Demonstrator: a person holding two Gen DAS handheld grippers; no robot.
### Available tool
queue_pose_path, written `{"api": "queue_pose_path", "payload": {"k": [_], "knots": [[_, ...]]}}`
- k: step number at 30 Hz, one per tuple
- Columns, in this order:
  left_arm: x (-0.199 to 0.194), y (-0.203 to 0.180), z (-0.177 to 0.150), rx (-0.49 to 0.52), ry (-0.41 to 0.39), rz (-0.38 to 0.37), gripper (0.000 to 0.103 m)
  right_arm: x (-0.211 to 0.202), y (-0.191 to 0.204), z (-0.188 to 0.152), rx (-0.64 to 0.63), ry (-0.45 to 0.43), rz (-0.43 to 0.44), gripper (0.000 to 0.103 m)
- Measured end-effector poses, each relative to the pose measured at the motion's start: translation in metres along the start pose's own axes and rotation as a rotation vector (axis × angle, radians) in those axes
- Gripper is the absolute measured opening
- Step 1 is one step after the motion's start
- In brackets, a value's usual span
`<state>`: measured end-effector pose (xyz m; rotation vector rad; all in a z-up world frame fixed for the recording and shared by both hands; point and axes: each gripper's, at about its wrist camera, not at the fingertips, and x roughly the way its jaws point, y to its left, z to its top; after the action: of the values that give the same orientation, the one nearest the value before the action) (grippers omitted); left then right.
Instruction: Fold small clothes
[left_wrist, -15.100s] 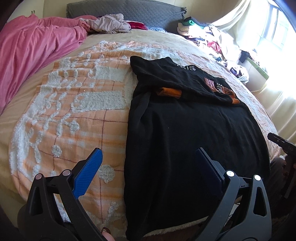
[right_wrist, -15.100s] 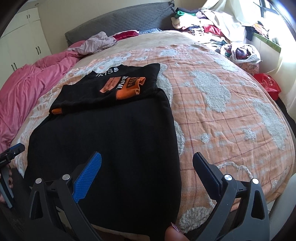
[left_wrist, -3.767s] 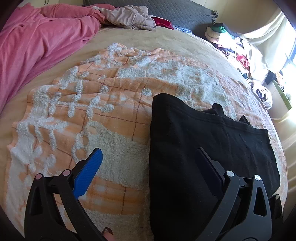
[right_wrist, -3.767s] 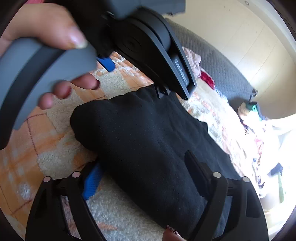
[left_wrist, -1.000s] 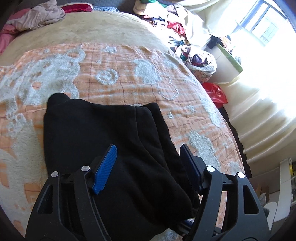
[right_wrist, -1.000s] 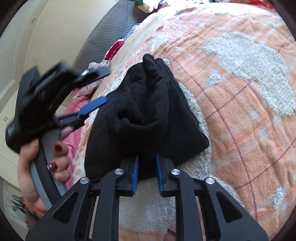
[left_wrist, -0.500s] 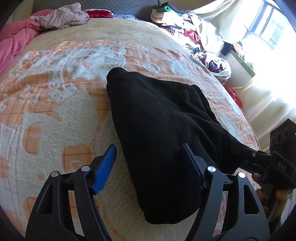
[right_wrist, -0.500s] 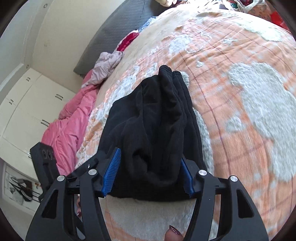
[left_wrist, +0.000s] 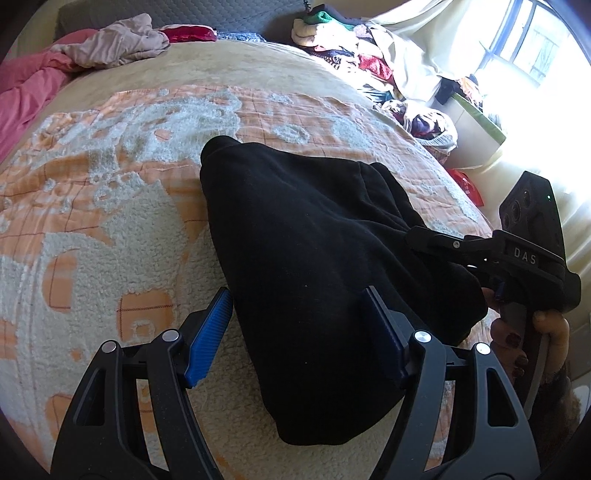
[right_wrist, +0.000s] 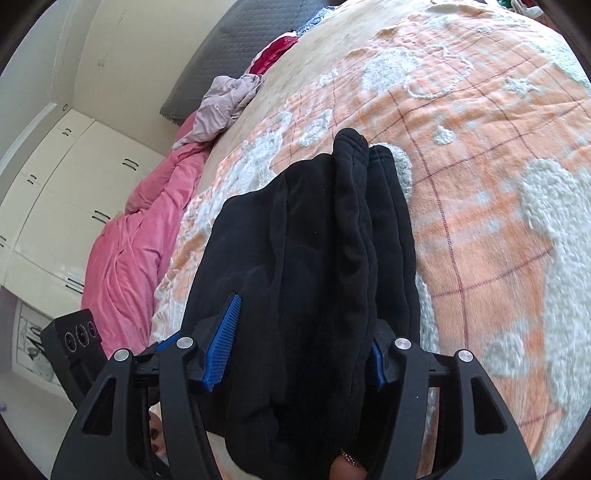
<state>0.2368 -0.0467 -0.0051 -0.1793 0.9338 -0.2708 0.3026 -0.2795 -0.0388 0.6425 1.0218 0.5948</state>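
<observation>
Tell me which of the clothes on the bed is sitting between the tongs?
The folded black fleece garment on the orange-and-white blanket. The crumpled beige-pink garment and the red cloth lie far off by the grey headboard.

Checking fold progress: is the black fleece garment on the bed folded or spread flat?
Folded. The black fleece garment lies as a compact bundle, with stacked layer edges showing at its far end.

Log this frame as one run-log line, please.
stage: fold done | black garment: bundled on blanket | left gripper: open | right gripper: open
</observation>
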Motion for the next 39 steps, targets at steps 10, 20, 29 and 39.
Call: {"api": "queue_pose_path", "payload": {"k": [10, 20, 29, 39], "knots": [[0.002, -0.008, 0.001, 0.005, 0.011, 0.023, 0.064, -0.014, 0.037, -0.004, -0.202, -0.103, -0.08, 0.019], [0.009, -0.017, -0.01, 0.016, 0.029, 0.008, 0.065, -0.004, -0.002, -0.002, -0.108, -0.038, -0.173, 0.029], [0.004, -0.015, -0.011, 0.008, 0.032, 0.005, 0.066, -0.022, 0.026, -0.022, -0.262, -0.122, -0.38, 0.048], [-0.012, -0.015, -0.013, 0.0, 0.01, 0.006, 0.067, -0.045, 0.029, -0.03, -0.271, -0.217, -0.443, 0.063]]}}
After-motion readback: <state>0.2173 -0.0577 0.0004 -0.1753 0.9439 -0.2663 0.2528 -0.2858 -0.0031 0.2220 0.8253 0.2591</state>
